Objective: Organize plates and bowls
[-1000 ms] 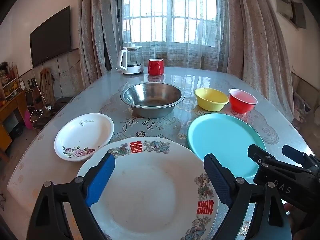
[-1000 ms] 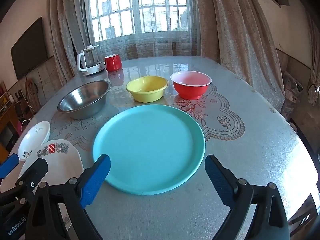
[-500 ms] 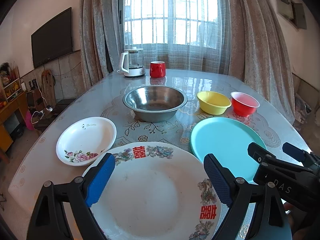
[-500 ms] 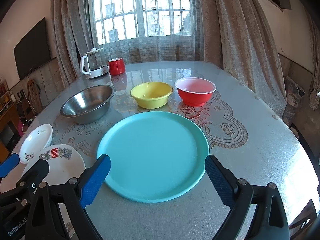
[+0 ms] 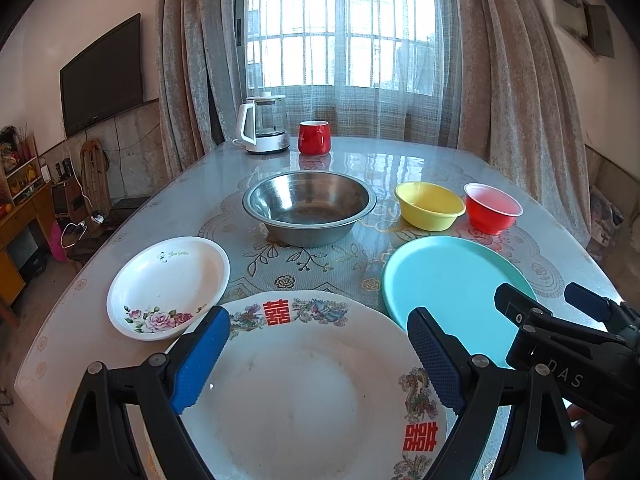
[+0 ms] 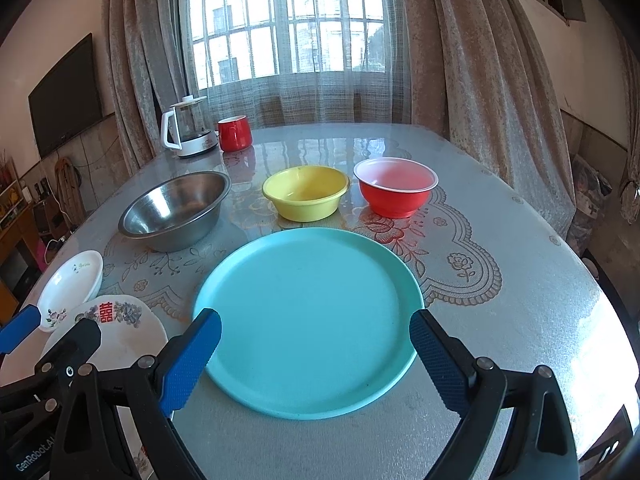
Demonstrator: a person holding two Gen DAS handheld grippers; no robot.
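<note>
The left gripper (image 5: pixel 318 346) gapes wide above the large white plate with red characters (image 5: pixel 296 392), and the right gripper (image 6: pixel 314 350) gapes wide above the round turquoise plate (image 6: pixel 308 316). Beyond lie a small white floral dish (image 5: pixel 168 284), a steel bowl (image 5: pixel 310 206), a yellow bowl (image 6: pixel 306 192) and a red bowl (image 6: pixel 396 186).

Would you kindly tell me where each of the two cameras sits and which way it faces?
Left wrist view: on the left gripper, open above the large white plate with red characters, facing the window; the right gripper shows at right.
Right wrist view: on the right gripper, open above the round turquoise plate; the left gripper shows at left.
Both share the steel bowl, yellow bowl and red bowl.
</note>
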